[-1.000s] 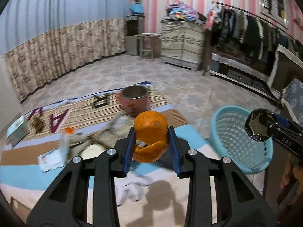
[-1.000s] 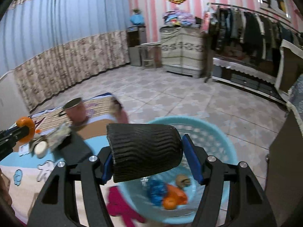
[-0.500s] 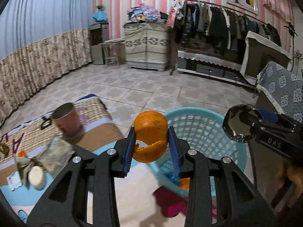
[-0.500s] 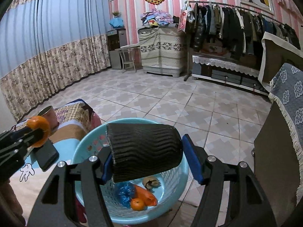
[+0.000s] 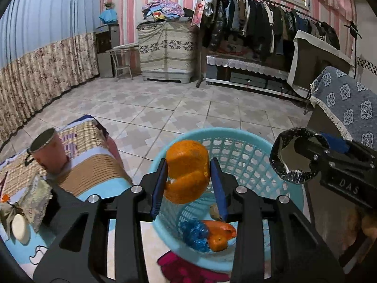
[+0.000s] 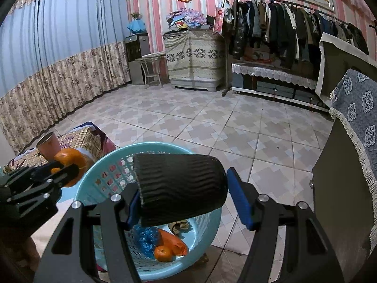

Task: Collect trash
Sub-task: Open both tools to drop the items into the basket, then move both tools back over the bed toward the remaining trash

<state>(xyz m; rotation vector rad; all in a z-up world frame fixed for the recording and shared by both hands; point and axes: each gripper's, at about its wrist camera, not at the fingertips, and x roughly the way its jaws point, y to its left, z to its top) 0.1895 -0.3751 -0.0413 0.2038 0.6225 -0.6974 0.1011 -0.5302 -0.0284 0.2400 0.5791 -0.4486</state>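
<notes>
Black cup (image 6: 180, 188) crosswise, mouth left, in right claw (image 6: 186, 200).

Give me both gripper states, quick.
Left hand-held gripper: jaws just opening, orange peel between them; grip cannot be told.
Right hand-held gripper: closed on black ribbed cup.

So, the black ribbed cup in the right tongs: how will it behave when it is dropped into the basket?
The black ribbed cup looks hollow with thin walls, so probably light and easy to crush. It lies sideways and is round, so it may roll once inside the blue basket. Its wavy surface likely gives grip, so it should not slip early.
</notes>
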